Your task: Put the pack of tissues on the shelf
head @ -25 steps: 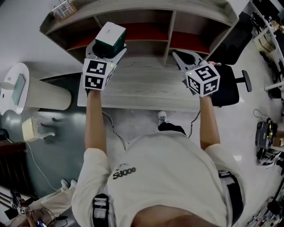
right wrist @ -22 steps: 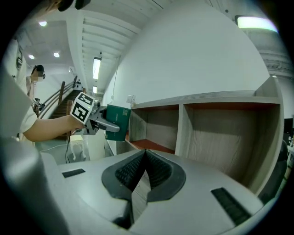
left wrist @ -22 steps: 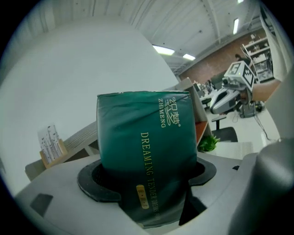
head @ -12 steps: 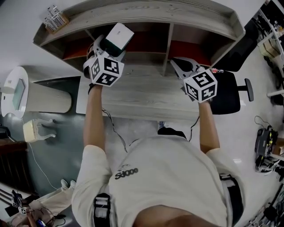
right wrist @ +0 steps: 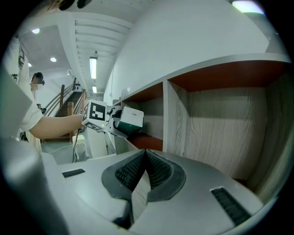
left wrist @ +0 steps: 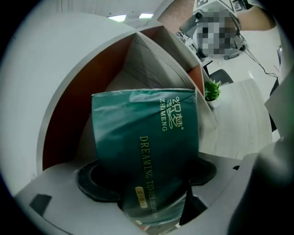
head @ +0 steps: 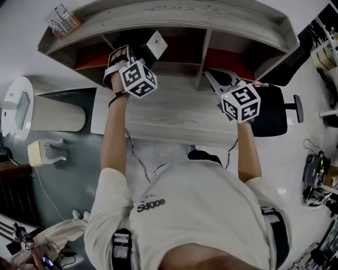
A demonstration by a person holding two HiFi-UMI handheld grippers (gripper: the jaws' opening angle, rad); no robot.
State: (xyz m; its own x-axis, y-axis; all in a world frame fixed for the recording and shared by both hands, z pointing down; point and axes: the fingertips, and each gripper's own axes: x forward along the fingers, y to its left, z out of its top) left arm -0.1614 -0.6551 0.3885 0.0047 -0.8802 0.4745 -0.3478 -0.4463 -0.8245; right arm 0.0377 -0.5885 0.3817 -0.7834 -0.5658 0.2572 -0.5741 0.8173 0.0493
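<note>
Left tongs (left wrist: 148,186) clamp the tissue pack (left wrist: 144,137), shelf bay (left wrist: 151,59) just ahead; right tongs (right wrist: 146,158) closed, empty. Advise seating pack flat, fully inside, before release.

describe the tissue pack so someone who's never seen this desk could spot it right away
A shelf unit with red-lined compartments stands on the wooden desk. At its left half, the left gripper clamps the pack of tissues. It is the only dark green plastic-wrapped block there, with gold lettering and a white end.
</note>
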